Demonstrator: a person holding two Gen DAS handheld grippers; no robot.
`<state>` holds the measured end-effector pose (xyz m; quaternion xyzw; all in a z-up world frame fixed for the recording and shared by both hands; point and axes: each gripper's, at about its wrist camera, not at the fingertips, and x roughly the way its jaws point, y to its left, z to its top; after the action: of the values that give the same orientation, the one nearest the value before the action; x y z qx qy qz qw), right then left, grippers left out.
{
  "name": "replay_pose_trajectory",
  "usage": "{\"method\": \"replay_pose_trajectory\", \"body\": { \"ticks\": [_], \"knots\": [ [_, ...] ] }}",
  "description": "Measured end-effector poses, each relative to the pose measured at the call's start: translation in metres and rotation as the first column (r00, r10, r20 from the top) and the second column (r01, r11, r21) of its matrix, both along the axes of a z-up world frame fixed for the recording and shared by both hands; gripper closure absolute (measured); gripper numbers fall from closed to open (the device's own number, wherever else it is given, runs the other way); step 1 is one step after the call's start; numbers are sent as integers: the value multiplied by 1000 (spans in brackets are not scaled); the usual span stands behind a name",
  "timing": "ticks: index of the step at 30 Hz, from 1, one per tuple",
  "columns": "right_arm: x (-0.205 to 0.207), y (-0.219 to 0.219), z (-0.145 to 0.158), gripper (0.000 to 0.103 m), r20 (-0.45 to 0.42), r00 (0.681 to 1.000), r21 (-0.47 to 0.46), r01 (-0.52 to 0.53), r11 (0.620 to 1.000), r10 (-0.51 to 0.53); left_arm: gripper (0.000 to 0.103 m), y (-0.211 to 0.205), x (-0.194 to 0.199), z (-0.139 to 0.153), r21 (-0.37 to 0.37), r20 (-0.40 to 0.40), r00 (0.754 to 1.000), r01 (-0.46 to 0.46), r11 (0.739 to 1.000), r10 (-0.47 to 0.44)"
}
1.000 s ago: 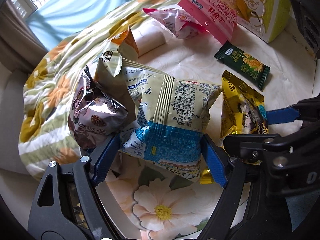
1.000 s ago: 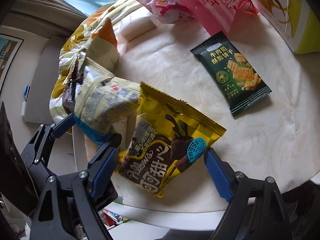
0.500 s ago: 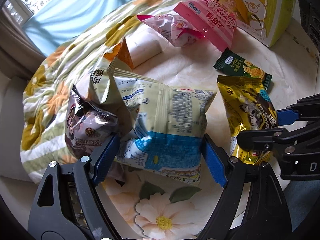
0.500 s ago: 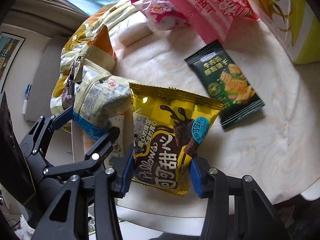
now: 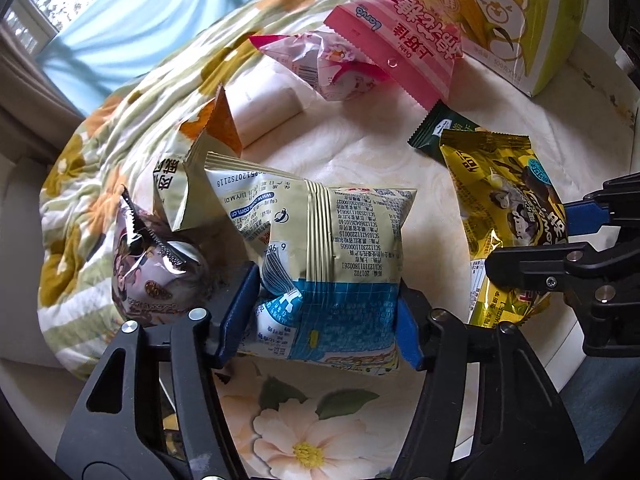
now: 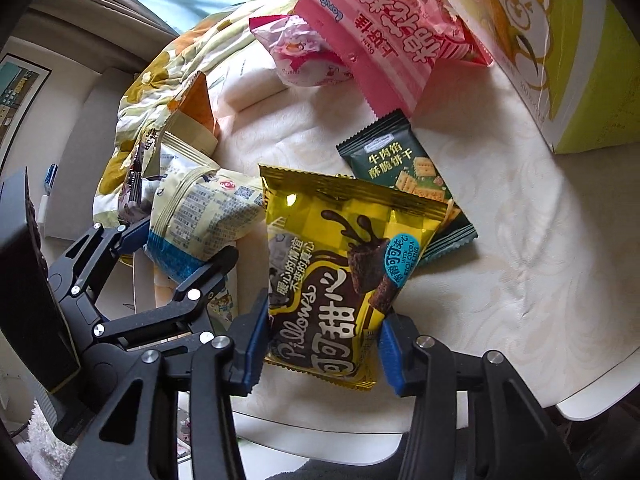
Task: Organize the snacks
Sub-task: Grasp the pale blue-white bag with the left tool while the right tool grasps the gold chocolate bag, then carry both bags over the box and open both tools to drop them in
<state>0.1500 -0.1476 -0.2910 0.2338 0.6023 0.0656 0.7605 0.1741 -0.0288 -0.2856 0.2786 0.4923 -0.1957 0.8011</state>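
Snacks are now pinched in both my jaws: the left gripper (image 5: 328,316) has just been closing and its jaws squeeze the cream-and-blue packet (image 5: 320,264), while the right gripper (image 6: 322,340) clamps the gold chocolate bag (image 6: 340,276). Both look ready to lift toward the yellow bear box (image 6: 560,52) far ahead of my jaws. Its inside is cut off, and the green biscuit packet (image 6: 392,164) lies partly hidden behind the gold bag.

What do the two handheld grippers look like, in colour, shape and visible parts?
Both look the same. The left gripper and the right gripper have black, angular linkage arms with cut-out openings, joined by silver screws. Each finger ends in a flat blue pad. No cables, markings, hands or sleeves are visible.
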Motion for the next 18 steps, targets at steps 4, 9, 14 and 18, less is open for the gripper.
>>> {"method": "replay_pose_trajectory", "body": {
  "ticks": [4, 9, 14, 18],
  "knots": [
    [-4, -5, 3, 59, 15, 1000, -13, -9, 1000, 10, 50, 1, -5, 5, -25, -9, 1000, -21, 999, 20],
    [-6, -7, 11, 59, 37, 999, -46, -21, 999, 23, 51, 3, -10, 21, -49, 8, 999, -41, 998, 42],
    [-13, -7, 27, 59, 73, 997, -77, -23, 997, 28, 51, 6, -15, 46, -86, 30, 998, -58, 995, 61],
    [-20, -11, 53, 59, 135, 990, -123, -14, 992, 31, 51, 8, -18, 73, -141, 48, 995, -76, 987, 84]
  ]
}}
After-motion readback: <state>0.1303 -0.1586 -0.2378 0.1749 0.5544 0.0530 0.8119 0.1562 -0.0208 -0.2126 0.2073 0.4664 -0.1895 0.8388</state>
